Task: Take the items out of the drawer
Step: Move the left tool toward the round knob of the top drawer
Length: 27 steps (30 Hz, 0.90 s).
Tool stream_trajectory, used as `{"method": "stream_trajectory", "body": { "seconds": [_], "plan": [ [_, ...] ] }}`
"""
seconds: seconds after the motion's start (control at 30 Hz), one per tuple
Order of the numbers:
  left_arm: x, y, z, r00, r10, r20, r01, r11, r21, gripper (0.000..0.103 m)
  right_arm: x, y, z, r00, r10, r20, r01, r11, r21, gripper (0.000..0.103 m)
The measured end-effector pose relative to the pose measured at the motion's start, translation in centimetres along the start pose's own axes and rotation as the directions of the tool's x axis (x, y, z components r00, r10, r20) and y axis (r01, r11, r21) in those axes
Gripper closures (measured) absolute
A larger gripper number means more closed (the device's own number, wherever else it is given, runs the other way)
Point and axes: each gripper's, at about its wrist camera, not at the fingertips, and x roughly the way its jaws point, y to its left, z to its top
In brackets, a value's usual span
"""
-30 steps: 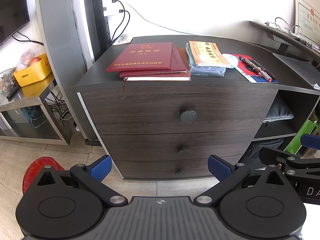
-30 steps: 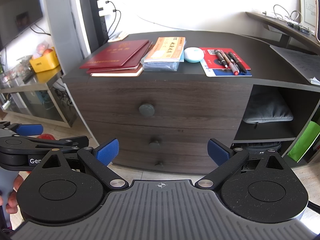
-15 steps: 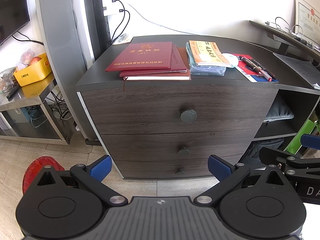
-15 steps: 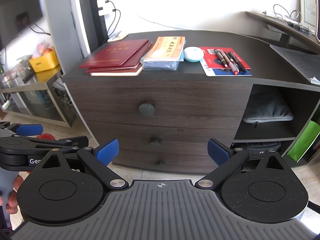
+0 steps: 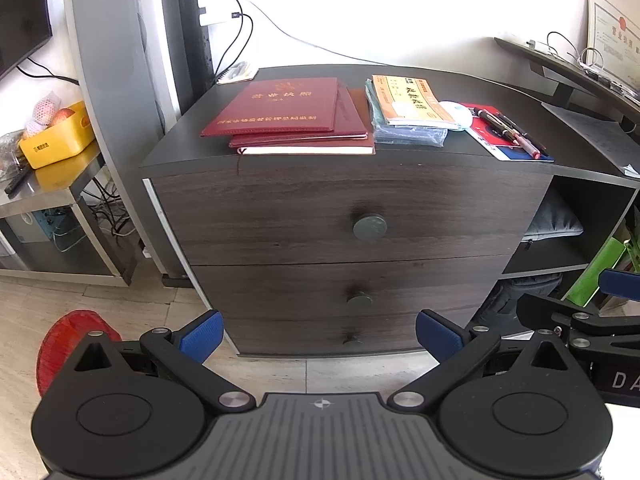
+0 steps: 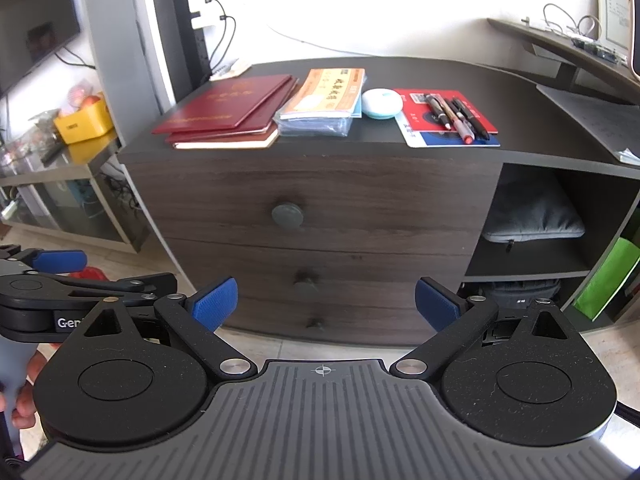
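your left gripper (image 5: 318, 332) and right gripper (image 6: 326, 304) both gape wide with nothing between the blue pads, held low in front of the dark wood drawer unit (image 5: 344, 216), well apart from it. its top drawer (image 6: 320, 200) is closed, round knob (image 5: 369, 227) untouched. above that drawer, red books (image 5: 288, 112), a booklet (image 6: 328, 92) and pens (image 6: 456, 114) lie on the tabletop (image 6: 440, 72).

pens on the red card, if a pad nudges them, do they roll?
Likely yes: the pens look round-barrelled and lie loose, side by side. The red card under them looks thin and smooth, so it may slide too. They probably weigh little, so pinch gently.
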Motion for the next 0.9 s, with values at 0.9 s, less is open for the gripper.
{"method": "stream_trajectory", "body": {
  "seconds": [0.9],
  "plan": [
    [7.4,-0.1,0.9,0.977,-0.09,-0.195,0.087,0.996,-0.029,0.005,3.4,-5.4,0.5,0.995,-0.103,-0.008,0.103,0.99,0.093,0.004]
  ]
}}
